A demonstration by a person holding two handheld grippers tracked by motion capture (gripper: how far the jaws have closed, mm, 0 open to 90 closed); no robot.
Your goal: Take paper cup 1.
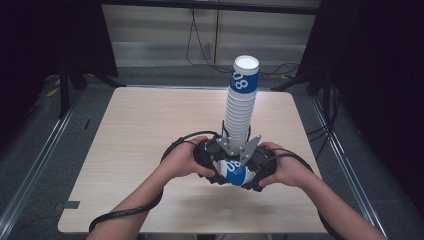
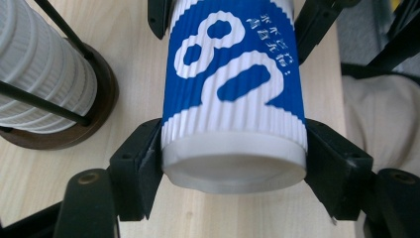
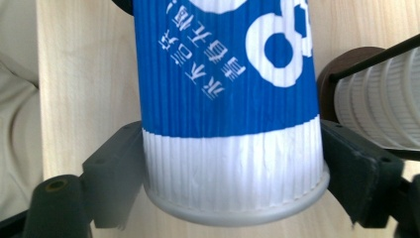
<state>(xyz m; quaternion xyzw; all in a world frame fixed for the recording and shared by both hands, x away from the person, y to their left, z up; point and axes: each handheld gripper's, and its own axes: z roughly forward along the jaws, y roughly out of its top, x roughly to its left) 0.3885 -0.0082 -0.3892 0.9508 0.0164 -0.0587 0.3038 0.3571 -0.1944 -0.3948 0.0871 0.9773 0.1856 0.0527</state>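
Paper cup [image 1: 235,172], light and crushable, sits clamped between my left hand-held gripper [image 2: 233,163] and right hand-held gripper [image 3: 233,168]; I squeeze gently near its ends.

The cup [image 2: 233,94] is ribbed matt paper, the table [image 1: 145,130] is pale smooth wood laminate, and the stack's base [image 2: 101,106] is dark glossy wood.

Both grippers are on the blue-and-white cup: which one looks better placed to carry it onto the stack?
Probably the right gripper. It clamps the cup near its open rim, and sits nearer the stack of cups. The left gripper clamps the closed base, which must end up on top.
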